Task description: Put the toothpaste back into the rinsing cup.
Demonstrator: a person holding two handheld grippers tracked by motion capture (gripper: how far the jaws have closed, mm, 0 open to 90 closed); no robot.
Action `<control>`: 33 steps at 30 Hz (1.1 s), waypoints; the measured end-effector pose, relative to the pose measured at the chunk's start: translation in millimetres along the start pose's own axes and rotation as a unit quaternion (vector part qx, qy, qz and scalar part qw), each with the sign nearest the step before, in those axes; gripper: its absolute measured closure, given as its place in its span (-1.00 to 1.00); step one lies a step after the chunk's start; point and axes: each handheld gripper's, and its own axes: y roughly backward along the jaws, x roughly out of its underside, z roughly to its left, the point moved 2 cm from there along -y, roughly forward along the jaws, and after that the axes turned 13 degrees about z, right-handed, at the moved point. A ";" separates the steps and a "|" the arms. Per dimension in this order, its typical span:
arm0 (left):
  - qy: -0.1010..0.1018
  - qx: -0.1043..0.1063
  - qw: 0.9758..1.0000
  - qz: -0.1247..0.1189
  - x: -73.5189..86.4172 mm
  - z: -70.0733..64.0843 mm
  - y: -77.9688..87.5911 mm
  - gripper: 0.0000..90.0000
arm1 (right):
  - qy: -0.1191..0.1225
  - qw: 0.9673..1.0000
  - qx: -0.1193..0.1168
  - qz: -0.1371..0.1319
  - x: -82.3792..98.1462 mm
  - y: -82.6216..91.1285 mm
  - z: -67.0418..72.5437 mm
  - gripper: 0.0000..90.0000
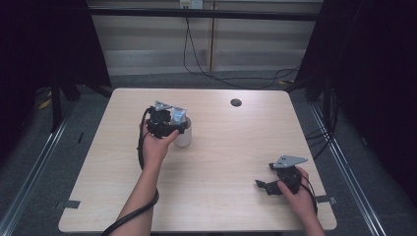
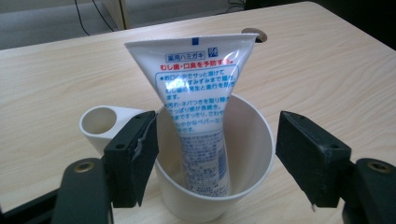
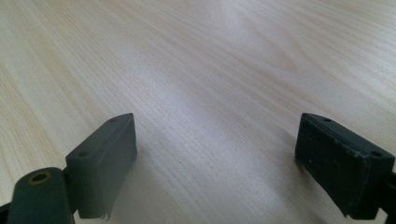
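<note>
While I am watching remotely, my left gripper is hovering wide open around the white cup, where the toothpaste tube is standing upright, untouched; right of the cup, my right gripper is idling open, farther away.

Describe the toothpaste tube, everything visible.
The toothpaste tube is white plastic with blue and red Japanese print. It stands cap-end down in the white cup, flat crimped end up and wider, leaning back against the rim. The cap is hidden inside. The left hand-held gripper has open jaws flanking the cup, not touching the tube.
</note>
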 end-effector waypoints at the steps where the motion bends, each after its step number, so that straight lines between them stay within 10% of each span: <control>1: 0.002 0.000 1.000 -0.003 0.5 0.3 0.5 -0.34 | 0.000 1.000 0.002 0.000 0.0 0.0 -0.1 -0.73; 33: 0.022 0.017 1.000 0.001 19.3 14.6 17.8 -0.56 | 0.000 1.000 0.002 0.000 -0.1 0.0 0.0 -0.73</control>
